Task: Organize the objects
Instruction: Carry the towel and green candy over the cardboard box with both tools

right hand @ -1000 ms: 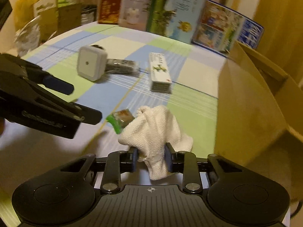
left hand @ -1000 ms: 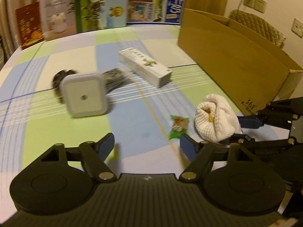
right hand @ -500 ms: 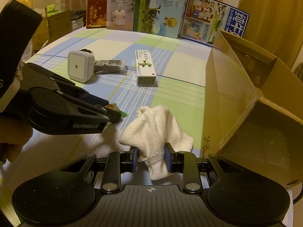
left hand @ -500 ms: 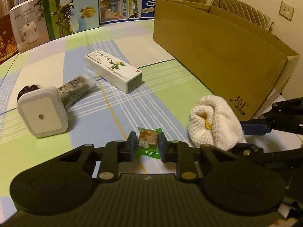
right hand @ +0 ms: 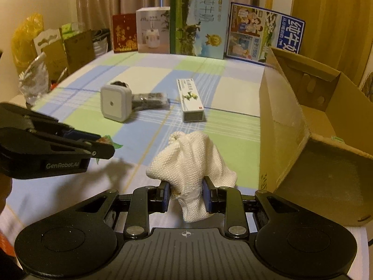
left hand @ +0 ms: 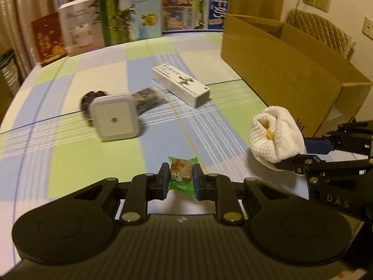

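Note:
My left gripper (left hand: 180, 178) is shut on a small green-wrapped candy (left hand: 181, 170), held just above the checked tablecloth (left hand: 98, 163). That gripper also shows at the left of the right wrist view, the left gripper (right hand: 102, 143) with the candy (right hand: 109, 140) at its tip. My right gripper (right hand: 186, 194) is shut on a white knitted cloth bundle (right hand: 188, 161), lifted beside an open cardboard box (right hand: 310, 126). From the left wrist view the bundle (left hand: 275, 135) hangs at the right, near the box (left hand: 279, 74).
On the cloth lie a white square night-light (left hand: 113, 117), a dark wrapped packet (left hand: 146, 98) behind it and a long white medicine box (left hand: 180, 85). Printed cartons (right hand: 200, 21) stand along the far edge. Bags (right hand: 46, 51) crowd the left side.
The left gripper moved in, shut on the candy and lifted it off the cloth. The right gripper, still holding the bundle, rose slightly beside the box.

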Available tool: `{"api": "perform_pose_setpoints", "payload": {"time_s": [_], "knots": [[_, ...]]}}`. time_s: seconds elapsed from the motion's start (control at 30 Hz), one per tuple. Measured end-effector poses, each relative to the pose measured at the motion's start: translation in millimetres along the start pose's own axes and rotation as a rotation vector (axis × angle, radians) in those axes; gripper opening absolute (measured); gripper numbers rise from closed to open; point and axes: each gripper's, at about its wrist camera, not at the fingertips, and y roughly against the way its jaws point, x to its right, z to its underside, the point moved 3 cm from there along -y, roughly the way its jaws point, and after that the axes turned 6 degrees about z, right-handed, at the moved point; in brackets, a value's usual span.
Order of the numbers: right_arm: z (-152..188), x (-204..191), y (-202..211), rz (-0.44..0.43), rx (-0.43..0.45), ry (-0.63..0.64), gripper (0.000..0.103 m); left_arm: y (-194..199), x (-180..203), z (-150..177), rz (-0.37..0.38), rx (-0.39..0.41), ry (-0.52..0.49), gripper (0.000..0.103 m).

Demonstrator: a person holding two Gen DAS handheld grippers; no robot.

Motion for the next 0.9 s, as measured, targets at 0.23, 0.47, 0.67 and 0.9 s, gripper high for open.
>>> {"api": "perform_pose_setpoints", "payload": {"time_s": [0.23,0.47,0.67,0.9], "knots": [[5,-6,33,-0.016,0.008,-0.050,0.025,39,7,13,-0.028,0.008,0.083,0.017],[6,-9,59,-0.022,0.022,-0.072,0.025,71,16,18,-0.057,0.034,0.131,0.017],[1,-4,76,-0.011,0.052,-0.085,0.025,87,24,13,-0.063,0.054,0.130,0.017],[-4,5,93,0.003,0.076,-0.099,0.025,98,36,5,-0.064,0.068,0.115,0.017]]}}
